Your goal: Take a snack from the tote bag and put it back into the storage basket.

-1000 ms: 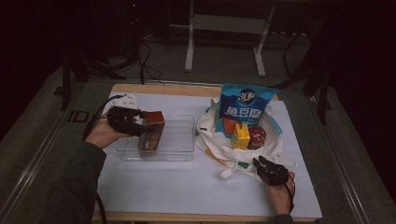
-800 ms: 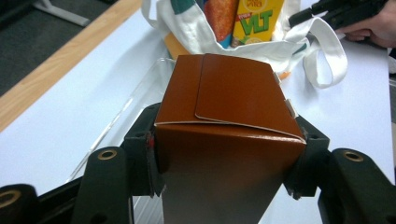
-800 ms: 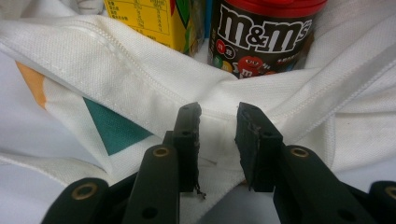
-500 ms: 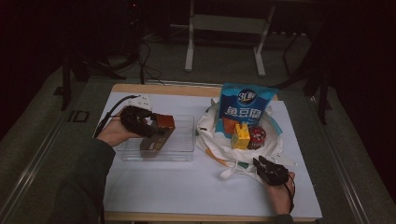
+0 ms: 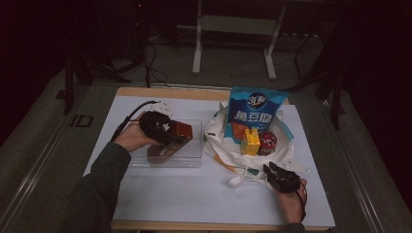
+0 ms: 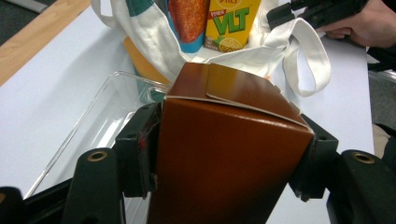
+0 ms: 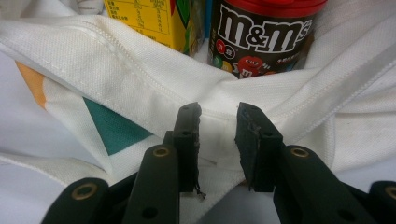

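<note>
Left claw (image 6: 229,154) is gripping a brown carton (image 6: 224,154) over the clear tray (image 5: 192,158); right claw (image 7: 217,140) is sitting open around white bag (image 7: 154,88) fabric.

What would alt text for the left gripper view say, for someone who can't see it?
Two black jaws of the left gripper clamp a brown carton above a clear plastic tray. Beyond lies a white cloth bag with a yellow VLT drink box, on a white table.
</note>
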Available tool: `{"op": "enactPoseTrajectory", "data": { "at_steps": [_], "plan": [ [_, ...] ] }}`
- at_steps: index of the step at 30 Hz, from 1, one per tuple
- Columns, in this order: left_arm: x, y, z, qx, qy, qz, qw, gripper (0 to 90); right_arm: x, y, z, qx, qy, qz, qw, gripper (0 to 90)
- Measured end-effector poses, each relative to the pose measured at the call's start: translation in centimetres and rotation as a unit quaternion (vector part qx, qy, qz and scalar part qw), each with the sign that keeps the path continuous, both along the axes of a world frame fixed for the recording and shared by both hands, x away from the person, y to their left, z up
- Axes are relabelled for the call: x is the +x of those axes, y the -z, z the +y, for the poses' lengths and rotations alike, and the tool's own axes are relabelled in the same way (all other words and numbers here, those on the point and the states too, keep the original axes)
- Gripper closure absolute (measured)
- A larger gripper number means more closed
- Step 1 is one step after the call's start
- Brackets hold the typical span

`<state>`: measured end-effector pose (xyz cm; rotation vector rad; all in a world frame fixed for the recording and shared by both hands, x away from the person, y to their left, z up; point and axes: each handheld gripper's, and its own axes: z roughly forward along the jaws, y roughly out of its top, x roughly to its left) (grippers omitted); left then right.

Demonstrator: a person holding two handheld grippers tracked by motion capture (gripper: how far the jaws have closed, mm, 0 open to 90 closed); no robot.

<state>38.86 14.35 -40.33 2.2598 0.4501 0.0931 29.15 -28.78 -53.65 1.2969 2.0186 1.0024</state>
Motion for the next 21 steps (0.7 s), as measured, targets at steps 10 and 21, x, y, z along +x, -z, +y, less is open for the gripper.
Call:
{"op": "enactPoseTrajectory", "data": {
  "at_steps": [10, 21],
  "plan": [
    [0.2, 0.8, -1.7, 0.016, 0.009, 0.011, 0.9998, 35.4, 0.0, 0.0, 0.0, 0.0, 0.0, 0.0, 1.0, 69.7],
    [0.0, 2.5, -3.6, 0.071, 0.026, 0.025, 0.9968, 34.4, 0.0, 0.0, 0.0, 0.0, 0.0, 0.0, 1.0, 69.7]
  ]
}}
